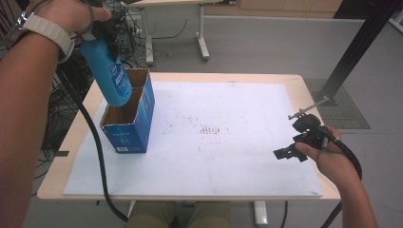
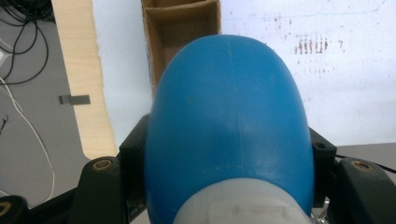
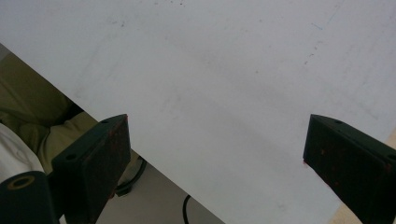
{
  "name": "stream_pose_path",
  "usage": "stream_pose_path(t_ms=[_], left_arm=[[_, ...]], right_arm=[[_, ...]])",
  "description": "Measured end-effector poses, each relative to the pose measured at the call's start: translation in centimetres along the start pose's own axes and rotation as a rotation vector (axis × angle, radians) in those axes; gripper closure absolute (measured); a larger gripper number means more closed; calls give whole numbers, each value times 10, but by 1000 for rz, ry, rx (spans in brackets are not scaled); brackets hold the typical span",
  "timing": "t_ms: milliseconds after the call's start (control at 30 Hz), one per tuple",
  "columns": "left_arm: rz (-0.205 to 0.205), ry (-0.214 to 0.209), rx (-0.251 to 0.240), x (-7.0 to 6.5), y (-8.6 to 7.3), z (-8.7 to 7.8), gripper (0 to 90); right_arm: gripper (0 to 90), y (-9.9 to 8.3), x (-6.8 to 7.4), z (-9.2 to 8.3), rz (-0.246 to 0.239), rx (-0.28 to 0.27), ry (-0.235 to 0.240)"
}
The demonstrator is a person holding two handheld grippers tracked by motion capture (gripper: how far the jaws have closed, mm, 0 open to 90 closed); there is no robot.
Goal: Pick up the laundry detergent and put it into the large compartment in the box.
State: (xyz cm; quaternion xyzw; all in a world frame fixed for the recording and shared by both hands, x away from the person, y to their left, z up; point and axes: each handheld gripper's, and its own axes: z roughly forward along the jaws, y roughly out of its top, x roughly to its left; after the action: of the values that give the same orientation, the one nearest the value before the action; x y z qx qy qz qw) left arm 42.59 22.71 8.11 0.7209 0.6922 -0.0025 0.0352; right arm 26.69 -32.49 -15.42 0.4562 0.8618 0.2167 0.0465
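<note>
A blue plastic bottle (image 1: pixel 110 73) with a white cap end hangs bottom-down over the open blue cardboard box (image 1: pixel 129 124) at the table's left. My left gripper (image 1: pixel 97 31) is shut on its upper part, raised above the box. In the left gripper view the bottle (image 2: pixel 229 126) sits between both jaws, with the box's brown inside (image 2: pixel 180 35) beyond it. My right gripper (image 1: pixel 297 149) rests low over the white sheet near the table's right front, jaws wide apart with nothing between them (image 3: pixel 215 154).
A white sheet (image 1: pixel 214 137) covers most of the wooden table (image 1: pixel 304 85). The box has two compartments split by a cardboard wall. Cables and table legs (image 1: pixel 204 42) lie on the floor behind. A black post (image 1: pixel 361 42) stands at the far right.
</note>
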Motion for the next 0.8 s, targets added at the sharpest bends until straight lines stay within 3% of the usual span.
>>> stream_pose_path(t_ms=[800], left_arm=[[-13, 23, -10, 12, 9, 22, 382]], right_arm=[[75, 4, -1, 5, 8, 7, 4]])
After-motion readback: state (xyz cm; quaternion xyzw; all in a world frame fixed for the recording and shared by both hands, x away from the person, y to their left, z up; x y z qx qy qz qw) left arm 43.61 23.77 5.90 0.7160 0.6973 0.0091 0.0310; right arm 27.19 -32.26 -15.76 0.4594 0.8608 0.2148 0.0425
